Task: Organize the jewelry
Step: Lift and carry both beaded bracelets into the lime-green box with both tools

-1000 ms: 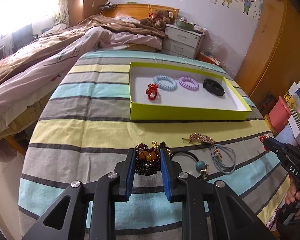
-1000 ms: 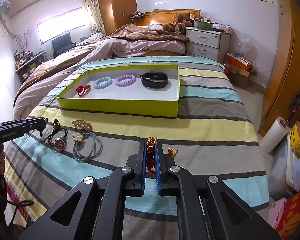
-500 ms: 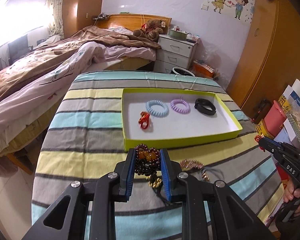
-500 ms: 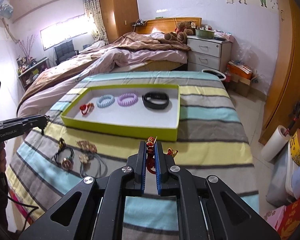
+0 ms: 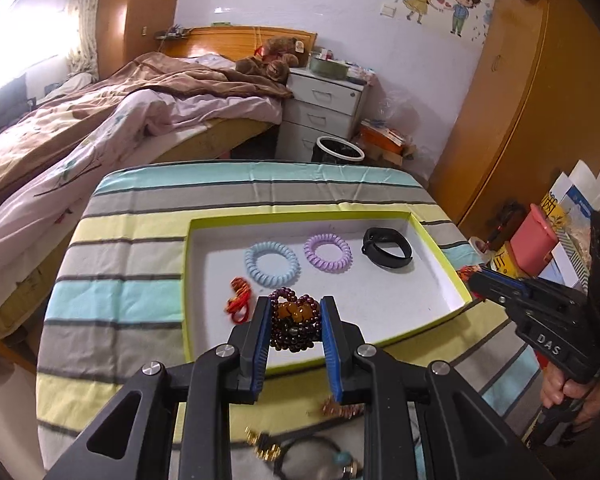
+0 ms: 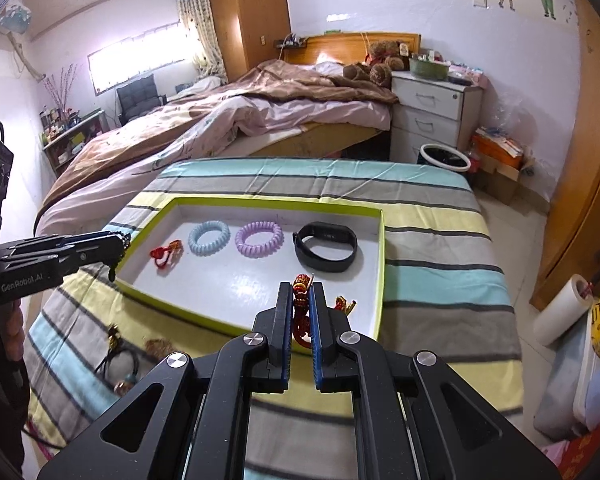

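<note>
Left gripper (image 5: 294,320): closed on a bundled dark garnet-bead bracelet with amber stones (image 5: 293,322), held above the near left part of the tray.
Right gripper (image 6: 300,308): jaws narrow, clamped on a red knotted cord bracelet with gold beads (image 6: 300,312), its tasselled end (image 6: 345,304) hanging out to the right, above the tray's near right part.
Tray: a shallow lime-green cardboard box lid with a white floor (image 5: 189,280), lying on the striped cloth-covered table (image 5: 112,264), toward its far half.
Inside the tray: a pale blue spiral hair tie (image 5: 272,263), a lilac spiral hair tie (image 5: 327,253) and a black fitness band (image 5: 388,247) in a row along the far side; a small red cord ornament (image 5: 238,300) near the left wall, just beside the left gripper's finger.
Left on the cloth: near the table's near edge, a gold filigree clip (image 6: 158,346) and black cord pieces with beads (image 6: 118,354), blurred, partly hidden by the grippers' frames.
In the way: the tray's near wall lies between those loose pieces and the tray floor.
Around: an unmade bed with a brown quilt (image 6: 260,92), a white drawer unit (image 6: 432,116), a bin (image 6: 444,158), a wooden wardrobe (image 5: 520,92).
</note>
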{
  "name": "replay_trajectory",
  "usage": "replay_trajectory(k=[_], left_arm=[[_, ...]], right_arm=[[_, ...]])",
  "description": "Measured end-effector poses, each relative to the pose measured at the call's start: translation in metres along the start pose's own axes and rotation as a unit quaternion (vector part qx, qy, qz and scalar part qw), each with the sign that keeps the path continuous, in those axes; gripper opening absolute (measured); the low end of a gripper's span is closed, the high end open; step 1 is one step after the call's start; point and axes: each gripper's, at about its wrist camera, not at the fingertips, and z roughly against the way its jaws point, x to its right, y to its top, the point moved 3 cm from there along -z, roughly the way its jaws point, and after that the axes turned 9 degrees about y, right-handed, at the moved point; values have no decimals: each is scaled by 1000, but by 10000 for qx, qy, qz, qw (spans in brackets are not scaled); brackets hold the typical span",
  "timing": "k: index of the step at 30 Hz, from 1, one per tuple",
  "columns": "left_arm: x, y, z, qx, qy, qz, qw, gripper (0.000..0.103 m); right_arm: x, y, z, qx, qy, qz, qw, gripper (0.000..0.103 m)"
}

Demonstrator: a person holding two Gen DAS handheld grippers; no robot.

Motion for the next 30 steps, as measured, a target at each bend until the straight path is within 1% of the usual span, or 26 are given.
replay_trajectory(k=[3,9,13,17,20,24,30], left_arm=[[8,3,-16,-106,-80,-75,9999,24],[19,5,-49,-337,-125,-184,9992,24],[21,4,-66,-462,-60,-251,9986,24],[18,2,-81,-630,-42,-211,9978,24],[15,0,-88,-696,-12,-195,9974,24],[15,-1,-88,-691,-42,-180,9974,24],[15,-1,-88,-688,15,-186,9975,24]], right_arm=[[7,5,-15,-121,-50,0,9999,8],[15,10,-45,-381,-55,-18,9993,8],[21,10,-60,-550,-64,-58,9985,8],[25,9,-70,-650,-113,-39,9978,8],[25,9,-76,-714,-118,-6,9974,8],[24,7,-80,-770,-79,-7,9970,8],[21,6,-82,-819,-12,15,9966,8]])
